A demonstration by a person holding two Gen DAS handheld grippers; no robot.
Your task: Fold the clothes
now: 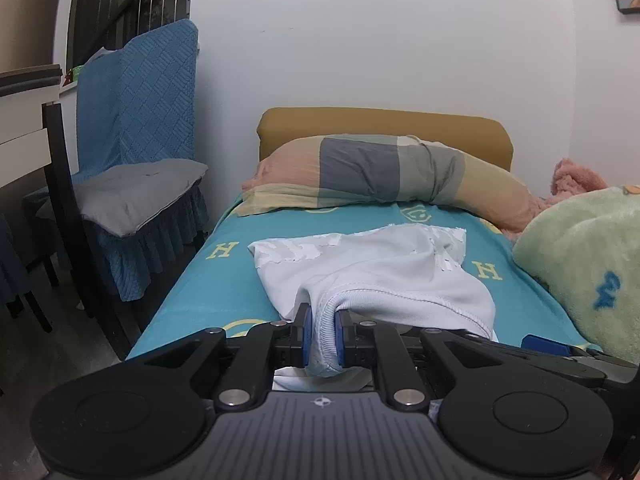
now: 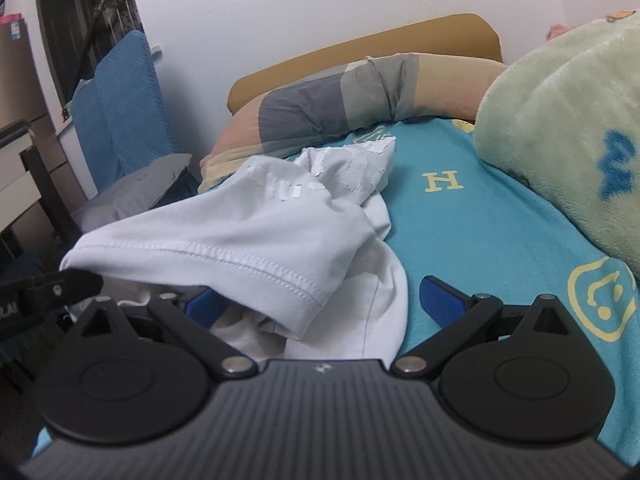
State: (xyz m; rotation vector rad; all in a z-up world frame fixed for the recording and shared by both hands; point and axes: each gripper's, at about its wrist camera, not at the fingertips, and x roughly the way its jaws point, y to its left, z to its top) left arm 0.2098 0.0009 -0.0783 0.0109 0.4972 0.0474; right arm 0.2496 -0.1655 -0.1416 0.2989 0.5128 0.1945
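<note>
Fingers of the left gripper pinch the white shirt unfolded below the pillow, while the right gripper gapes empty.

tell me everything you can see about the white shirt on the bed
The white shirt is a soft, thin knit garment, crumpled rather than flat on the teal bedsheet. A cracked, peeling white print covers its far part. A ribbed edge is pinched between the blue pads of the left gripper, which lifts that part. A stitched hem hangs in front of the right gripper, whose jaws stand wide open around loose cloth. Its far edge lies near the striped pillow.
</note>
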